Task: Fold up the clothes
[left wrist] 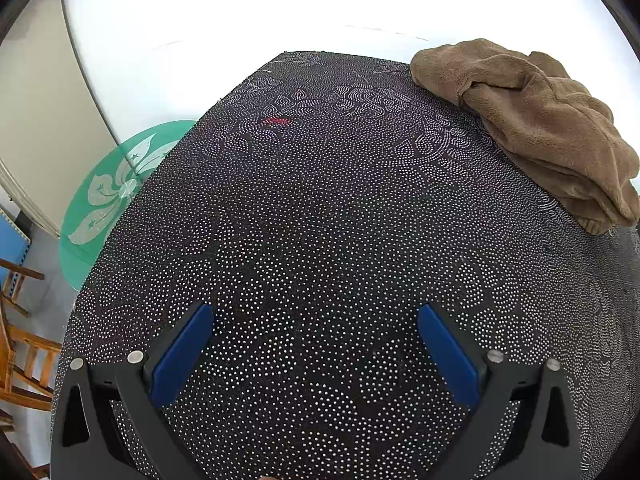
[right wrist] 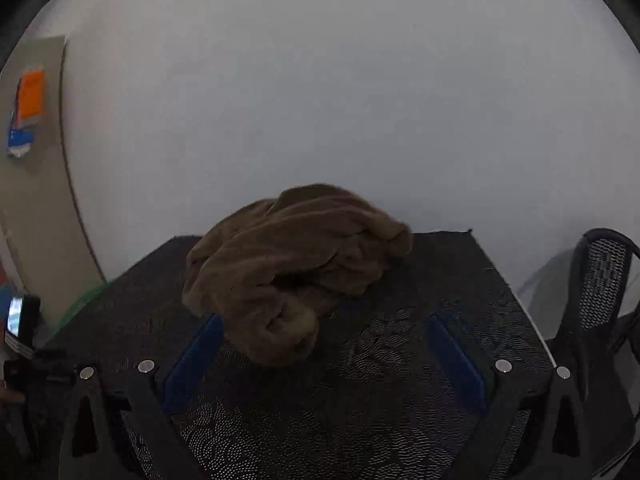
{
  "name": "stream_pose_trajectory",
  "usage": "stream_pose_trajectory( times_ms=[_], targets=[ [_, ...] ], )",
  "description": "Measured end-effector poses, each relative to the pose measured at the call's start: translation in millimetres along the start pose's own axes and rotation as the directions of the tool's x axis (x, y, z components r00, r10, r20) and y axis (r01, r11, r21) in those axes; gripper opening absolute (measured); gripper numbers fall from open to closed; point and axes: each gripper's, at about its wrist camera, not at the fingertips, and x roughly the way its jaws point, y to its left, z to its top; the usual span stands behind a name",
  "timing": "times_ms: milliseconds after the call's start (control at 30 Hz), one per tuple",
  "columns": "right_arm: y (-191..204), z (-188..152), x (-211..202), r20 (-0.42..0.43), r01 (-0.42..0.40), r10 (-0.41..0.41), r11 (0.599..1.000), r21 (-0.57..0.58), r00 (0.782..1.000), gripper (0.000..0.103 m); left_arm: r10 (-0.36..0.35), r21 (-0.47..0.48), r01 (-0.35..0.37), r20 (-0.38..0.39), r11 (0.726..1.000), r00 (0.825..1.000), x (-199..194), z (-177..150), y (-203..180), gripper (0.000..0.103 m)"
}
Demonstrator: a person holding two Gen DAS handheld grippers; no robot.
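A brown fleece garment (left wrist: 532, 128) lies crumpled in a loose heap on a dark tablecloth (left wrist: 320, 220) printed with fine white dots in fan-like swirls. In the left wrist view the heap sits at the far right corner of the cloth, part of it hanging past the right edge, well apart from the left gripper (left wrist: 314, 324). That gripper hovers over the near middle of the cloth with its blue-padded fingers (left wrist: 182, 354) spread wide and nothing between them. A small red mark (left wrist: 276, 121) shows on the cloth toward its far side. Beyond the left edge of the cloth a round green glass tabletop (left wrist: 104, 196) with a white flower emblem sticks out from under it, and wooden chair frames (left wrist: 20, 344) stand lower left. A white wall fills the background.

In the right wrist view the same garment (right wrist: 296, 268) lies straight ahead, its folds bunched and rolled, with one thick lobe reaching down toward the camera. The right gripper (right wrist: 326, 330) is also wide open, empty, its left finger (right wrist: 194, 360) just beside the near lobe of the garment; whether they touch cannot be told. A black mesh office chair (right wrist: 600, 280) stands at the right edge, and an orange and blue sheet (right wrist: 28, 108) hangs on a beige panel at the left. This view is dim.
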Motion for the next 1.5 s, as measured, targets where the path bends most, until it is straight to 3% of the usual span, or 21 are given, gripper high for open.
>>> stream_pose_trajectory(
  times_ms=[167,267,400,433,467,667,733,800,900,1067,1300,1367,1500],
  targets=[
    [33.2,-3.9,36.4,-0.091,-0.058,0.040,0.978,-0.200,0.995,0.103,0.001,0.001,-0.001,0.000,1.000,1.000,1.0,0.9,-1.3,0.103],
    [38.0,1.0,56.2,-0.136,-0.065,0.035,0.974,-0.217,0.990,0.103,0.000,0.001,0.000,-0.001,1.000,1.000,1.0,1.5,-1.1,0.103],
    [29.0,6.0,91.3,-0.204,-0.075,0.044,0.987,-0.146,0.978,0.101,0.001,0.000,-0.001,-0.001,1.000,1.000,0.7,1.5,-1.0,0.103],
    [27.9,6.3,98.8,-0.221,-0.078,0.048,0.988,-0.132,0.974,0.091,0.001,0.000,-0.001,-0.001,1.000,1.000,0.7,1.5,-1.0,0.103],
    [28.0,5.4,105.7,-0.238,-0.079,0.047,0.989,-0.125,0.970,0.071,0.001,0.000,-0.001,-0.001,1.000,1.000,0.7,1.6,-1.0,0.103],
    [23.4,11.2,120.7,-0.253,-0.070,0.053,0.996,-0.055,0.966,0.037,0.001,-0.001,-0.001,-0.001,1.000,1.000,0.7,1.5,-1.0,0.103],
    [19.1,12.5,121.1,-0.253,-0.090,0.083,0.996,-0.013,0.964,0.024,0.001,-0.001,-0.001,-0.001,1.000,1.000,0.6,1.5,-1.0,0.103],
    [18.5,9.7,122.0,-0.256,-0.160,0.167,0.986,0.050,0.952,0.019,0.001,-0.001,-0.001,-0.001,1.000,1.000,0.6,1.5,-1.0,0.103],
    [17.0,12.8,110.4,-0.235,-0.296,0.324,0.944,0.147,0.916,0.017,0.001,-0.001,-0.001,-0.001,1.000,1.000,0.5,1.6,-0.8,0.103],
    [24.7,28.8,74.7,-0.138,-0.529,0.572,0.810,0.255,0.809,0.015,0.001,-0.001,-0.001,-0.001,1.000,1.000,0.4,1.8,-0.5,0.103],
    [29.3,33.3,36.0,-0.041,-0.662,0.718,0.661,0.352,0.695,0.015,0.001,-0.001,-0.001,-0.001,1.000,1.000,0.3,1.9,-0.7,0.103],
    [26.6,32.3,16.4,-0.012,-0.689,0.741,0.630,0.358,0.671,0.012,0.001,-0.001,-0.001,-0.001,1.000,1.000,0.0,1.8,-0.6,0.103],
    [28.7,34.9,-11.4,0.027,-0.729,0.766,0.600,0.329,0.643,0.012,0.001,-0.001,-0.001,-0.001,1.000,1.000,-0.2,1.7,-0.4,0.103]
  ],
)
